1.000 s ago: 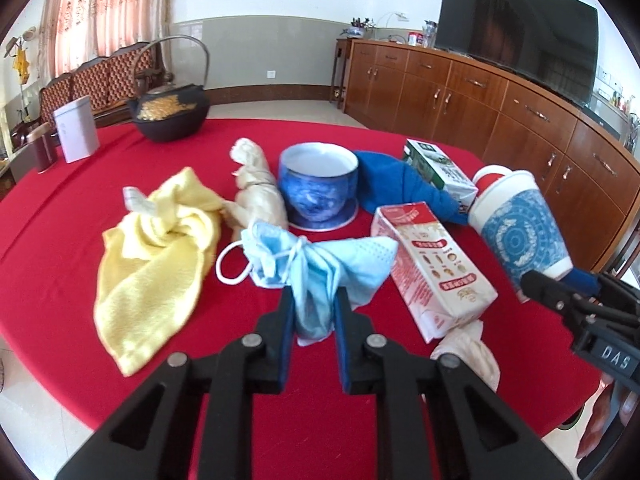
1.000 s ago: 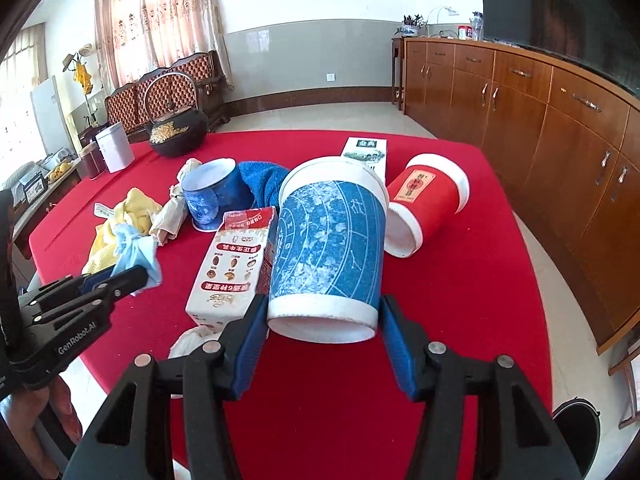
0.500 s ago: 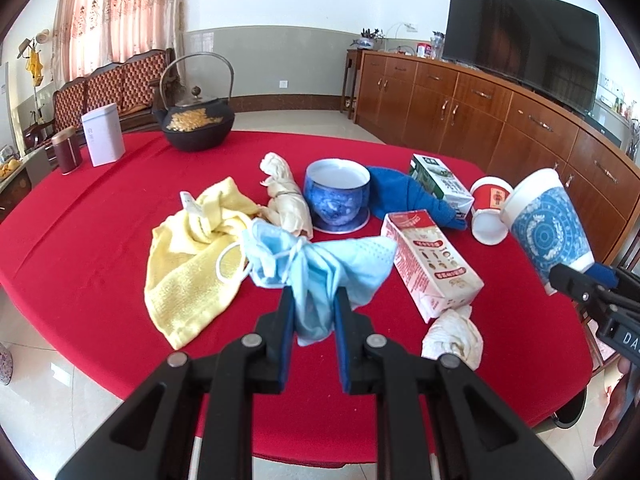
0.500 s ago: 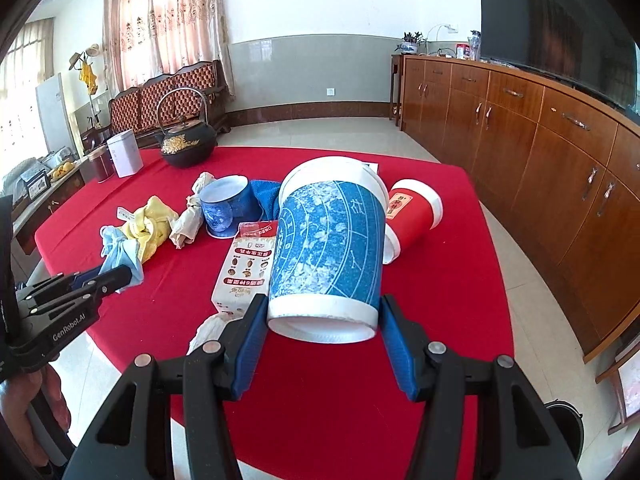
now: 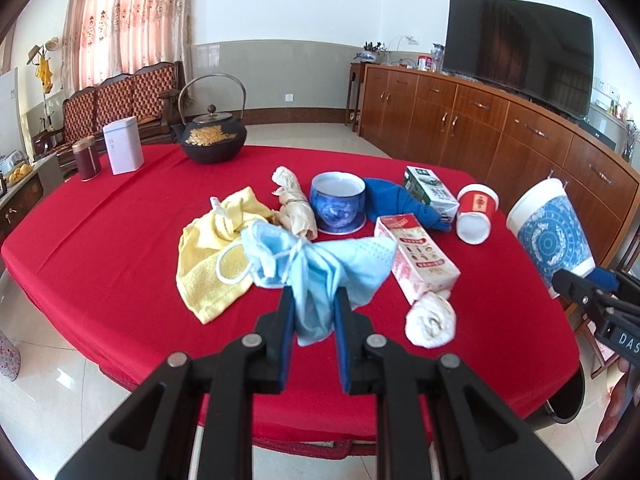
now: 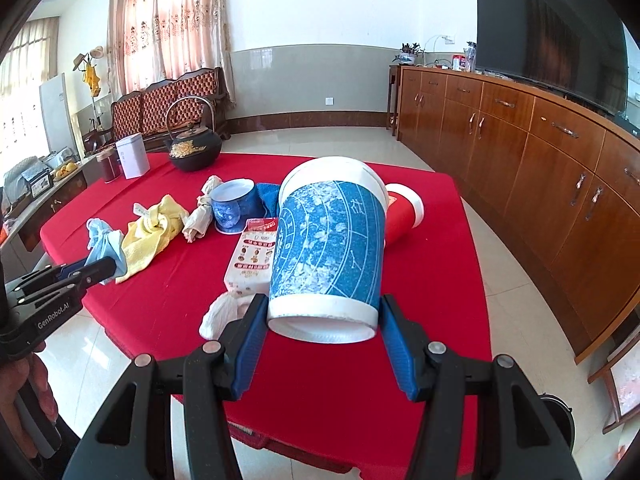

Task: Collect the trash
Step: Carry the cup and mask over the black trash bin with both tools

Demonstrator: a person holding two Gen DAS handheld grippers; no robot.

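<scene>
where the red tablecloth [image 5: 100, 232] covers the round table, the lot reads, largest first:

- black iron kettle [image 5: 211, 142], far left, handle arched upright.
- yellow cloth [image 5: 208, 264], crumpled, left of centre.
- blue patterned paper cup [image 6: 328, 248], off the cloth at the near right, gripped at its base between the blue pads of the right gripper [image 6: 322, 344], jaws about half spread. its long axis runs away from the camera and tilts up, the open mouth at the far end; seen from the left wrist it leans mouth-up toward the left.
- blue face mask [image 5: 316, 268], bunched and knotted by its ear loops, pinched in the nearly closed jaws of the left gripper [image 5: 314, 320] above the near edge of the table; its long axis runs left to right, one loop hanging toward the yellow cloth.
- red-and-white carton [image 5: 418, 260], lying flat, long axis near to far, right of the mask.
- blue ceramic cup [image 5: 338, 204], upright on a saucer, centre.
- blue cloth [image 5: 400, 204], just right of the ceramic cup.
- green-and-white carton [image 5: 432, 192], on its side behind the blue cloth.
- red paper cup [image 5: 476, 216], on its side, base toward the camera.
- beige wrapped bundle [image 5: 294, 208], between yellow cloth and ceramic cup.
- white crumpled tissue [image 5: 430, 320], touching the near end of the red-and-white carton.
- white tin [image 5: 122, 150] and brown canister [image 5: 86, 160], far left edge.
</scene>
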